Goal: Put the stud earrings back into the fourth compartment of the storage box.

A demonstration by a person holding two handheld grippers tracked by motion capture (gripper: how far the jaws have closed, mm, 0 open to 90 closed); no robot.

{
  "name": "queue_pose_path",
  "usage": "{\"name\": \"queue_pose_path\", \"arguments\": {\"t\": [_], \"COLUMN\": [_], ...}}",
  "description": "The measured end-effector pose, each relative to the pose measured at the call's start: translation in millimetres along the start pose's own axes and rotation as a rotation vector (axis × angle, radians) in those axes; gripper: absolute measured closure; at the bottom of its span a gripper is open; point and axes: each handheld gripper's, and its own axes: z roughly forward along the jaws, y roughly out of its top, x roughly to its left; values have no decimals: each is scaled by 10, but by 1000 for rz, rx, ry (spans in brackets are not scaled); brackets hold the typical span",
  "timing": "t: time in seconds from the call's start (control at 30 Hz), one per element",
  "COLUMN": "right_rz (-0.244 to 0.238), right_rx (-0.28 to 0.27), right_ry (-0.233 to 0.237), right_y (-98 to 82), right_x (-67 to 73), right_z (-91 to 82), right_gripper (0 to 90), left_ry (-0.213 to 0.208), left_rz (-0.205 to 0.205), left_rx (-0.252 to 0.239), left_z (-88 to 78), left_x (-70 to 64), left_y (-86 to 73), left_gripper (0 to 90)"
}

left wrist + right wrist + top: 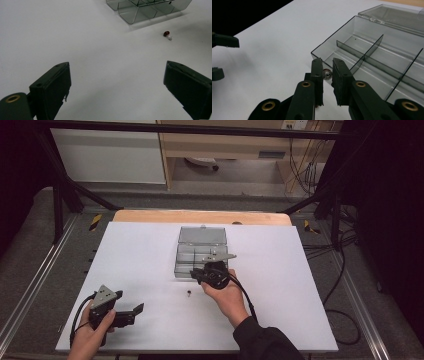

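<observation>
Toward the near-left corner of the counter (150, 245), the left gripper (117, 82) rests in the person's hand with its jaws spread wide and nothing between them. Farther right, near the middle of the counter, a second small bulb (167, 34) with a reddish head lies loose, just short of the box's near wall. Right of centre, the right gripper (327, 72) hangs beside the near corner of the clear compartment box (200, 251), jaws drawn narrow and clamped on a small metal-based bulb (327, 74). The box stands open, its lid (202, 235) laid back toward the far edge. The step in hand appears to be carrying the gripped bulb to a compartment. The next move calls for clearing the box wall, centring over one compartment, then releasing gently.
</observation>
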Motion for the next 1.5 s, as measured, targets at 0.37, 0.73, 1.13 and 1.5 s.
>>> {"name": "queue_pose_path", "arguments": {"t": [0.37, 0.73, 1.13, 1.5], "right_rz": [5, 22, 39, 36], "right_rx": [-35, -75, -57, -9], "right_ry": [2, -2, -9, -23], "right_y": [242, 417, 551, 561], "right_x": [-71, -142, -241, -268], "right_z": [11, 54, 205, 339], "right_gripper": [796, 796, 796, 796], "left_ry": [3, 2, 5, 5], "left_rz": [5, 4, 5, 0], "left_rx": [8, 11, 15, 16], "left_z": [2, 7, 11, 12], "left_x": [3, 0, 4, 7], "left_y": [-1, -3, -7, -11], "left_gripper": [78, 78, 77, 77]}}
